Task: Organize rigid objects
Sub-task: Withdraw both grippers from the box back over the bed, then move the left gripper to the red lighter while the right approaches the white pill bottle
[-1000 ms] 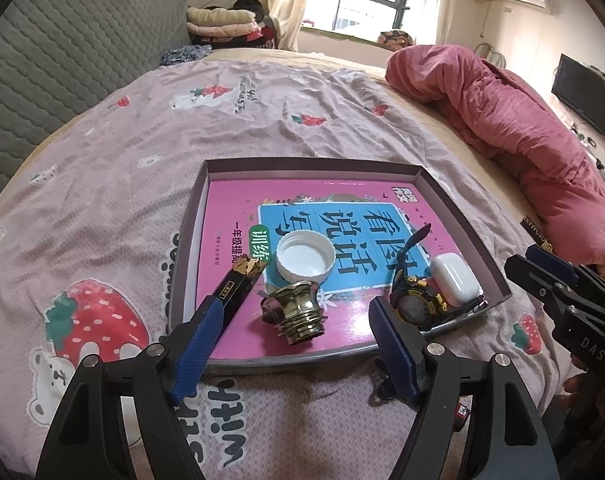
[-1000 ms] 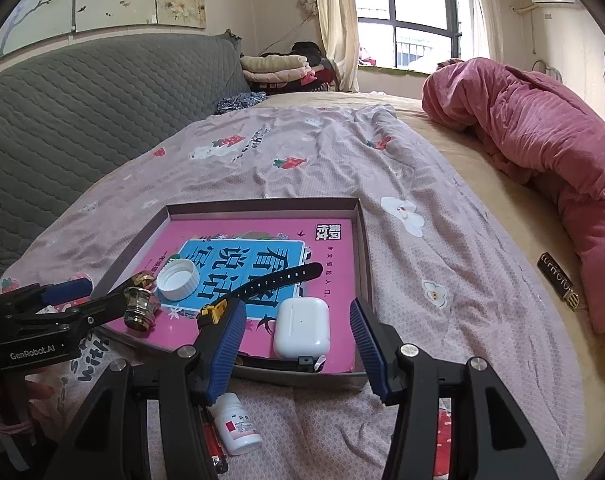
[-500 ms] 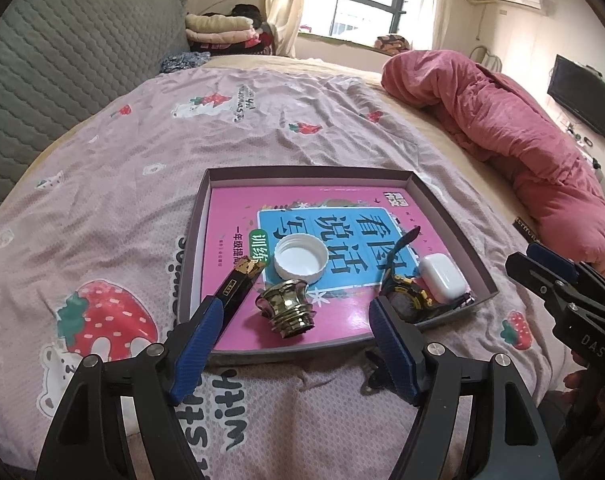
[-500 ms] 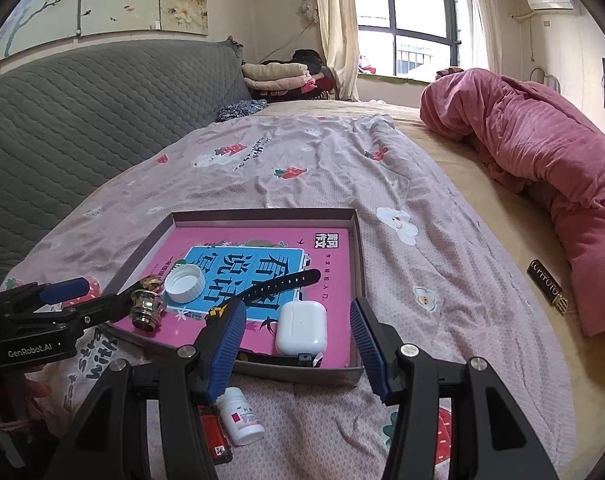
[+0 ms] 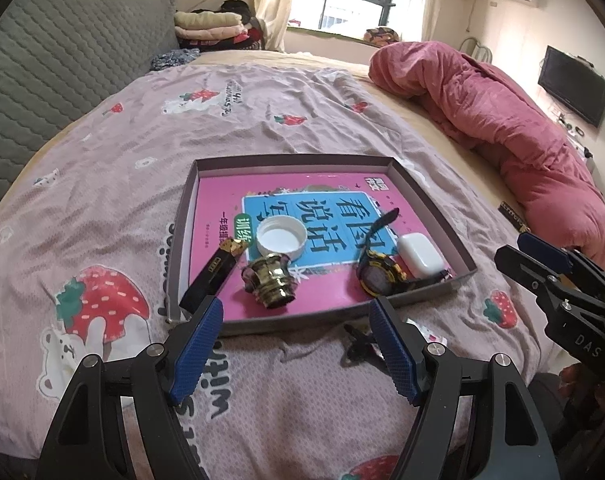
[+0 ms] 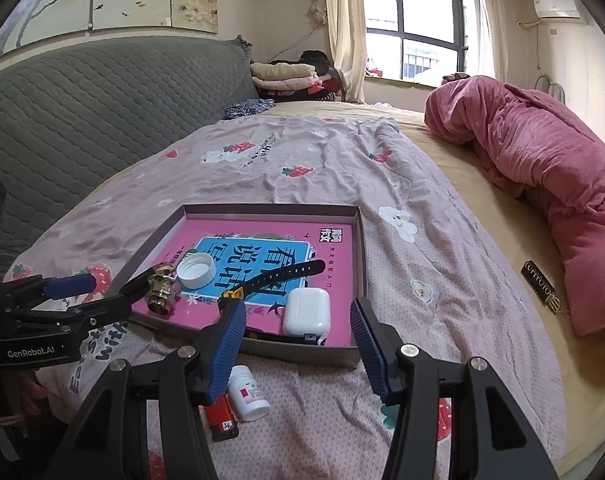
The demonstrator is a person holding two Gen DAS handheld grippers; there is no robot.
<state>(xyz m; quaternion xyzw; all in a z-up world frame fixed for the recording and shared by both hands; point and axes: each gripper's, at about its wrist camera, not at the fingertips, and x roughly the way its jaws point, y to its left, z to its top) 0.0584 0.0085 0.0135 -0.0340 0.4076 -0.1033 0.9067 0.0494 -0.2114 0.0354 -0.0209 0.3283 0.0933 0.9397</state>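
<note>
1. Both pairs of blue-padded fingers are seen spread apart with nothing between them: the left gripper point(image 5: 296, 344) and the right gripper point(image 6: 298, 344) are each held over the bedsheet point(image 5: 102, 184), just short of the near wall of the shallow box point(image 5: 186, 216).
2. Inside the box, on a pink book point(image 5: 330, 200), are laid a brass fitting point(image 5: 270, 280), a white cap point(image 5: 281, 236), a watch point(image 5: 378, 272) and a white earbud case point(image 5: 420, 254); a black bar with a gold tip point(image 5: 214, 272) is propped across the box's left wall.
3. Open sheet is left all round the box (the far side widest), while a heaped pink quilt point(image 6: 542, 168) borders the right.
4. Only the right wrist view shows a small white pill bottle point(image 6: 248, 394) and a red lighter point(image 6: 222, 420) on the sheet below its left finger, outside the box.
5. A dark labelled tag point(image 6: 540, 286) is seen near the quilt, well apart from the box.
</note>
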